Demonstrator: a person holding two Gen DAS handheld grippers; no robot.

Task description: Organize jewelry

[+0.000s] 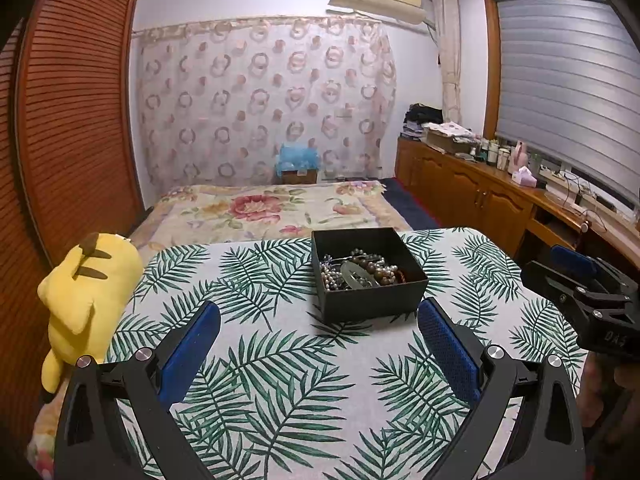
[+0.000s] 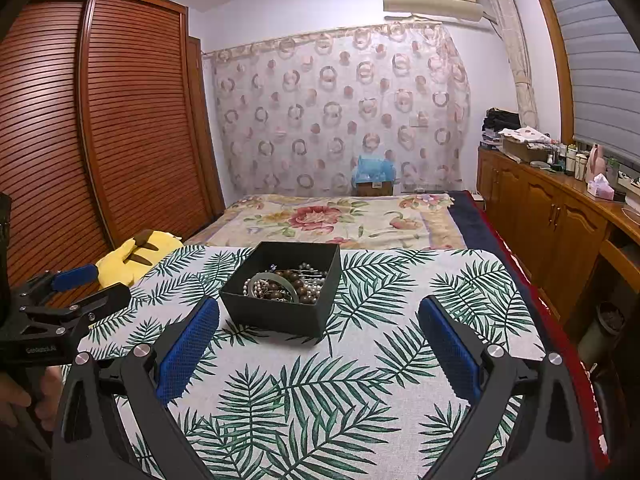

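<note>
A black open box [image 1: 376, 300] stands on the leaf-print tablecloth [image 1: 280, 360]. It holds a heap of jewelry [image 1: 360, 272]: pearl strings, brown bead bracelets and a pale green bangle. The box [image 2: 276, 314] and its jewelry [image 2: 286, 284] also show in the right wrist view. My left gripper [image 1: 319, 314] is open and empty, just in front of the box. My right gripper [image 2: 319, 314] is open and empty, in front of the box and to its right. Each gripper shows at the edge of the other's view: the right one [image 1: 580, 280], the left one [image 2: 76, 284].
A yellow plush toy [image 1: 88, 296] lies at the table's left edge. A bed with a floral cover [image 1: 272, 208] is behind the table. A wooden wardrobe [image 2: 100, 128] stands on the left, a wooden sideboard [image 2: 560, 216] with bottles on the right.
</note>
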